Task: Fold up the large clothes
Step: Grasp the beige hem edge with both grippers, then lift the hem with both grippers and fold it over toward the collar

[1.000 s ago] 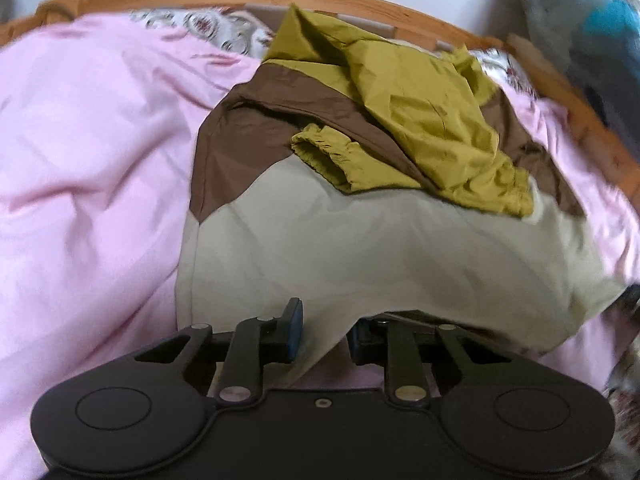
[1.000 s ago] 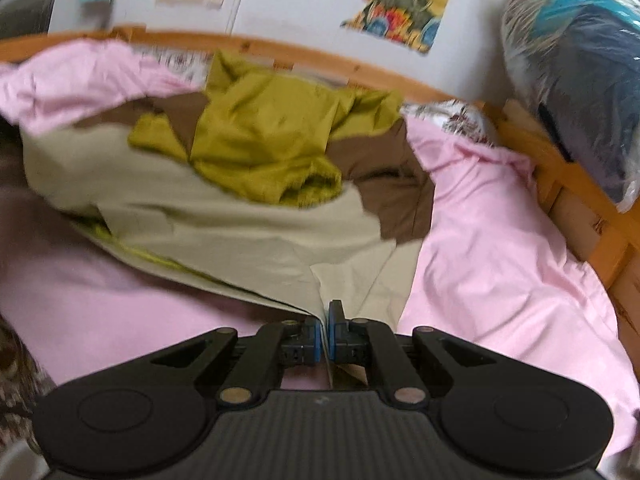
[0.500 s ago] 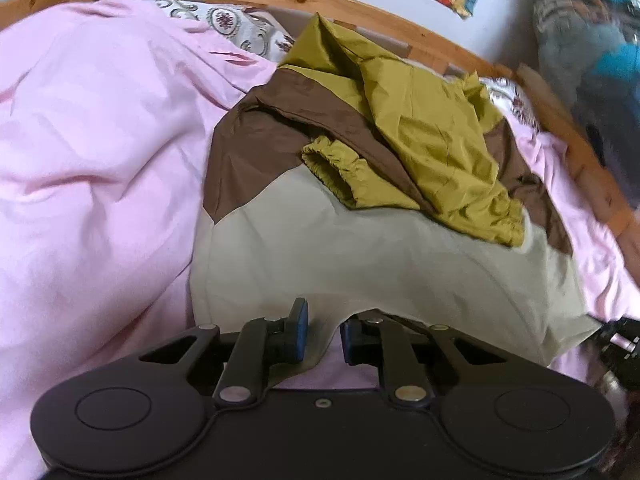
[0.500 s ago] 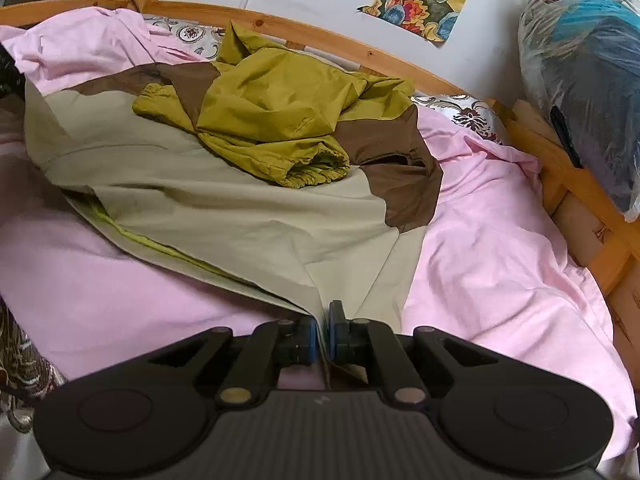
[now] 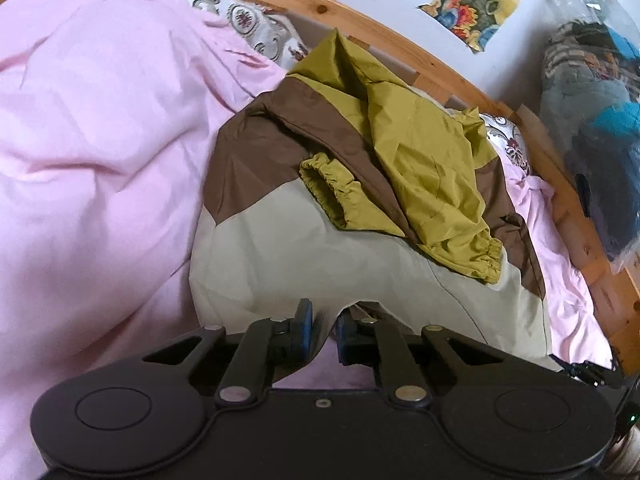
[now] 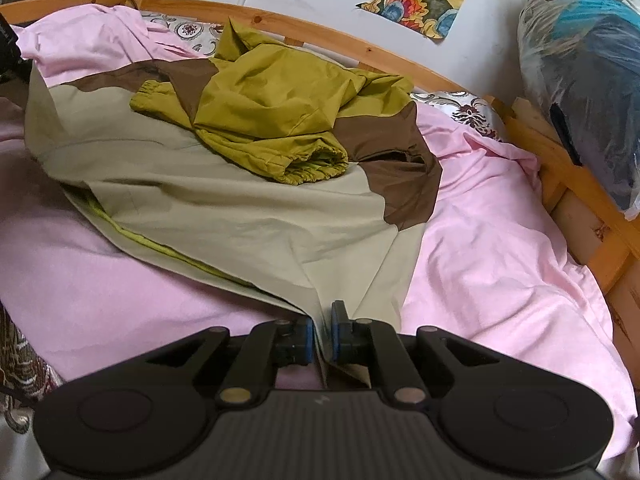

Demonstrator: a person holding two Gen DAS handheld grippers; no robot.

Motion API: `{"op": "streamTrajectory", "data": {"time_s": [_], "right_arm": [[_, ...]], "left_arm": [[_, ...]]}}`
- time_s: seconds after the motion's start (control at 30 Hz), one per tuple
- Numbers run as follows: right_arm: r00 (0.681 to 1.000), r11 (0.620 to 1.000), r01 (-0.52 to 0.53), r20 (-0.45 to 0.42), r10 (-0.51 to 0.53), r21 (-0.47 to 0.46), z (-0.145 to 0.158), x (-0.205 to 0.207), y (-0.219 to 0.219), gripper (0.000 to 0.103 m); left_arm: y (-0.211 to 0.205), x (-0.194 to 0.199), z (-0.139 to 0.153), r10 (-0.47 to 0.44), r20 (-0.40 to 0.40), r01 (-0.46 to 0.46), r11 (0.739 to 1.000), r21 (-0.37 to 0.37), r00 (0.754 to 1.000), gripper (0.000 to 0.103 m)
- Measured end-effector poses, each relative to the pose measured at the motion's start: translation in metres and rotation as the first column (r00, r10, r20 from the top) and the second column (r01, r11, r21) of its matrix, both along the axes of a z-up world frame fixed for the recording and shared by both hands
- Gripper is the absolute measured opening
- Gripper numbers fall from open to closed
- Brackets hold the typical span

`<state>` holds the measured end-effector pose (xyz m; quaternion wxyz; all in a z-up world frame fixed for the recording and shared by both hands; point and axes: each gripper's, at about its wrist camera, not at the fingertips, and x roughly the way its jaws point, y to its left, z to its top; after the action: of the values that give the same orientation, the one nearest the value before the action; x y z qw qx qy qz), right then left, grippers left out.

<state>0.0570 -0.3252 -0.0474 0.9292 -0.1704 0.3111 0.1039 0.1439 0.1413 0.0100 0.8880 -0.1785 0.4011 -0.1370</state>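
Observation:
A large jacket [image 5: 300, 248], beige with brown shoulders and olive sleeves [image 5: 420, 152], lies spread on the bed. Both sleeves are folded in over its chest. At the near-left hem, my left gripper [image 5: 324, 326] has beige cloth bunched between its pads. Its jaws are closing, and a narrow gap still shows. The right wrist view shows the jacket [image 6: 240, 208] from its other corner. There my right gripper [image 6: 322, 332] pinches the near-right hem, which rises in a taut ridge to the pads. Its jaws are starting to open.
A pink duvet [image 5: 100, 140] covers the bed around the jacket and runs on to the right [image 6: 500, 240]. A curved wooden bed frame [image 6: 360, 46] borders the far side. A patterned pillow [image 5: 248, 20] lies by it. A plastic bag of clothes [image 6: 580, 60] stands at right.
The left jaws have narrowed around the hem and the left hand has rolled and shifted a little. The right pads have parted slightly; the right hand has stayed put.

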Motion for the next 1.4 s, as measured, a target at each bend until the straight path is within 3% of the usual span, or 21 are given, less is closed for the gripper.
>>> {"op": "streamTrajectory", "data": {"time_s": [0.07, 0.13, 0.2, 0.27, 0.33, 0.37, 0.43, 0.47, 0.57, 0.67, 0.73, 0.8, 0.87, 0.97, 1.0, 1.03, 1.1, 1.3, 1.4], "right_arm": [[1.000, 1.000, 0.001, -0.002, -0.001, 0.002, 0.000, 0.000, -0.001, 0.008], [1.000, 1.000, -0.001, -0.001, 0.001, 0.001, 0.000, 0.000, 0.000, 0.008], [1.000, 1.000, 0.000, 0.008, 0.000, 0.003, 0.000, 0.001, -0.001, 0.008], [0.999, 1.000, -0.002, 0.032, 0.001, 0.025, 0.004, 0.000, -0.003, 0.008], [0.998, 0.999, -0.006, 0.063, 0.002, 0.052, 0.009, -0.001, -0.005, 0.006], [0.997, 0.997, -0.008, 0.082, 0.002, 0.070, 0.012, 0.000, -0.006, 0.005], [0.993, 0.992, -0.011, 0.122, -0.004, 0.123, 0.020, 0.001, -0.008, 0.004], [0.991, 0.989, -0.011, 0.136, -0.009, 0.148, 0.024, 0.002, -0.010, 0.004], [0.983, 0.968, -0.011, 0.179, -0.036, 0.252, 0.040, 0.010, -0.016, 0.004], [0.972, 0.943, -0.015, 0.224, -0.064, 0.333, 0.057, 0.018, -0.025, 0.003], [0.966, 0.933, -0.013, 0.246, -0.081, 0.360, 0.067, 0.023, -0.027, 0.003], [0.962, 0.927, -0.006, 0.256, -0.098, 0.376, 0.075, 0.027, -0.027, 0.003], [0.956, 0.922, -0.004, 0.271, -0.110, 0.388, 0.082, 0.029, -0.026, 0.003], [0.948, 0.926, -0.004, 0.297, -0.117, 0.377, 0.088, 0.028, -0.020, 0.003], [0.946, 0.929, -0.003, 0.301, -0.117, 0.370, 0.089, 0.027, -0.018, 0.003], [0.945, 0.932, -0.001, 0.304, -0.118, 0.362, 0.089, 0.025, -0.017, 0.003], [0.946, 0.935, 0.006, 0.303, -0.120, 0.354, 0.088, 0.021, -0.015, 0.002], [0.935, 0.937, 0.030, 0.322, -0.150, 0.347, 0.094, -0.007, -0.022, 0.002], [0.927, 0.938, 0.035, 0.340, -0.159, 0.344, 0.105, -0.027, -0.028, 0.002]], "left_arm": [[-0.004, -0.002, 0.001, -0.017, 0.006, 0.017, 0.999, 0.029, 1.000, 0.013], [-0.011, -0.006, 0.001, -0.054, 0.023, 0.051, 0.993, 0.105, 0.998, 0.014], [-0.019, -0.011, -0.001, -0.085, 0.031, 0.078, 0.980, 0.185, 0.996, 0.021], [-0.026, -0.016, -0.005, -0.109, 0.033, 0.098, 0.963, 0.251, 0.993, 0.037], [-0.033, -0.022, -0.009, -0.133, 0.044, 0.114, 0.944, 0.308, 0.990, 0.063], [-0.038, -0.025, -0.011, -0.152, 0.057, 0.123, 0.930, 0.347, 0.987, 0.069], [-0.051, -0.033, -0.015, -0.208, 0.084, 0.153, 0.890, 0.429, 0.975, 0.082], [-0.059, -0.037, -0.017, -0.247, 0.091, 0.176, 0.863, 0.474, 0.965, 0.084], [-0.082, -0.047, -0.028, -0.358, 0.087, 0.241, 0.770, 0.591, 0.930, 0.085], [-0.106, -0.049, -0.044, -0.407, 0.058, 0.241, 0.642, 0.728, 0.911, 0.085], [-0.113, -0.047, -0.051, -0.410, 0.042, 0.240, 0.611, 0.755, 0.911, 0.085], [-0.111, -0.042, -0.051, -0.394, 0.035, 0.237, 0.619, 0.749, 0.919, 0.080], [-0.106, -0.038, -0.048, -0.374, 0.027, 0.233, 0.632, 0.739, 0.927, 0.067], [-0.100, -0.036, -0.045, -0.340, 0.026, 0.203, 0.620, 0.758, 0.940, 0.031], [-0.096, -0.035, -0.043, -0.325, 0.035, 0.187, 0.626, 0.757, 0.945, 0.012], [-0.091, -0.036, -0.040, -0.311, 0.052, 0.170, 0.643, 0.746, 0.949, 0.005], [-0.083, -0.041, -0.029, -0.289, 0.111, 0.124, 0.685, 0.718, 0.951, 0.001], [-0.077, -0.072, 0.019, -0.263, 0.273, 0.015, 0.745, 0.667, 0.925, 0.000], [-0.075, -0.093, 0.045, -0.252, 0.314, -0.003, 0.776, 0.631, 0.915, 0.000]]}}
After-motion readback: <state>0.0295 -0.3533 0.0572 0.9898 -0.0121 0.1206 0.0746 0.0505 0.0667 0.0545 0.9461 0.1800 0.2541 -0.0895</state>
